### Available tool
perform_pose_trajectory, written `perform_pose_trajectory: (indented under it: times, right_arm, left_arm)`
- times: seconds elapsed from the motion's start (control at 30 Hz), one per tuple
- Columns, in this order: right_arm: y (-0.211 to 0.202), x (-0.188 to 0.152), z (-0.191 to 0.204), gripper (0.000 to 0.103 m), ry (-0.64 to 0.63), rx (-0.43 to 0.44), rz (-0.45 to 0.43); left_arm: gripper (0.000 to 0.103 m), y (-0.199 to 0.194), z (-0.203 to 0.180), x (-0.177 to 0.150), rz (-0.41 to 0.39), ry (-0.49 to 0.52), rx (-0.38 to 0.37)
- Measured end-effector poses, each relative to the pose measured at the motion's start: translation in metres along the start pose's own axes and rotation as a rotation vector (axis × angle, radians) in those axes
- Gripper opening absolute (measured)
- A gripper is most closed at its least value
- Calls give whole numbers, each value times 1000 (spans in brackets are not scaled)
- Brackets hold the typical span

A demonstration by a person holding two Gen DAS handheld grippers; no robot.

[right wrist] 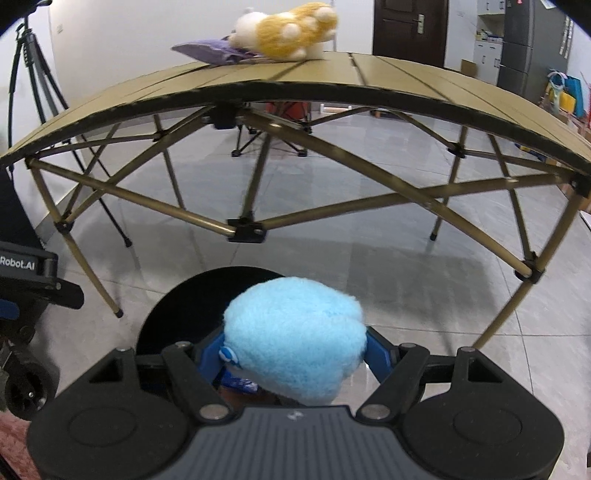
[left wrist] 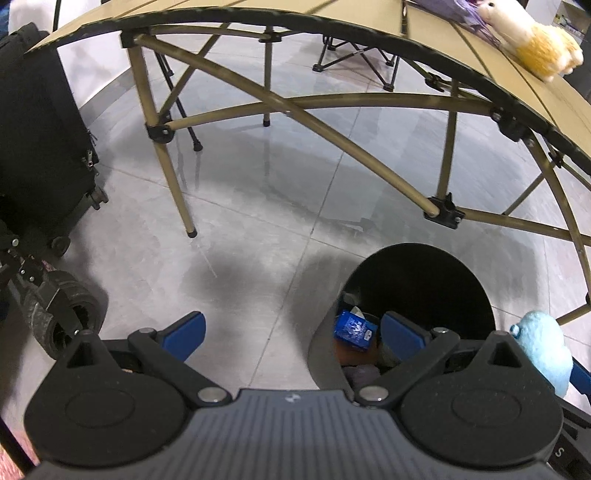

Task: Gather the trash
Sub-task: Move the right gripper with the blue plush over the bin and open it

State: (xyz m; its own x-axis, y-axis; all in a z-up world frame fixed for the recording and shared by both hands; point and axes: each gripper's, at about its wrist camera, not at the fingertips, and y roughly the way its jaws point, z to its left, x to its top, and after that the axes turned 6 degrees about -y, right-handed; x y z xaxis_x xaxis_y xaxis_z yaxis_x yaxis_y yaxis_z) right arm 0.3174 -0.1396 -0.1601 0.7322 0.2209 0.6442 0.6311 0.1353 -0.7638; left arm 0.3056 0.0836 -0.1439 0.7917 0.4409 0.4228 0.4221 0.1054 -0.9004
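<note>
Blue carton already in bin. Right gripper clenched on blue plush above bin; left gripper released, empty. Yellow plush, purple wrapper left on table.

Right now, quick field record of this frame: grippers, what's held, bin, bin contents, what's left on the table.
left gripper: open, empty, beside the bin
right gripper: shut on blue plush toy, held over the bin
bin: black, round, on the floor in front of the folding table
bin contents: blue carton and some crumpled pieces, too dark to name
on table: yellow-and-white plush toy lying on a purple bag
left of table: black suitcase
</note>
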Motion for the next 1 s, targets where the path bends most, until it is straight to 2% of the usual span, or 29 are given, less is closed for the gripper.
perform_pose_trajectory:
  times: [0.33,0.67,1.0]
  right_arm:
    - [16,12,27,75,-3,27,30]
    - [39,16,43,75,23,51,102]
    - [59,16,54,75,15,49,162]
  left_arm:
    - [103,1,25,2,-1,-30,24]
    - [103,7,52,3,-8,-53,72]
    - [103,7,64,1,-19,-52,84]
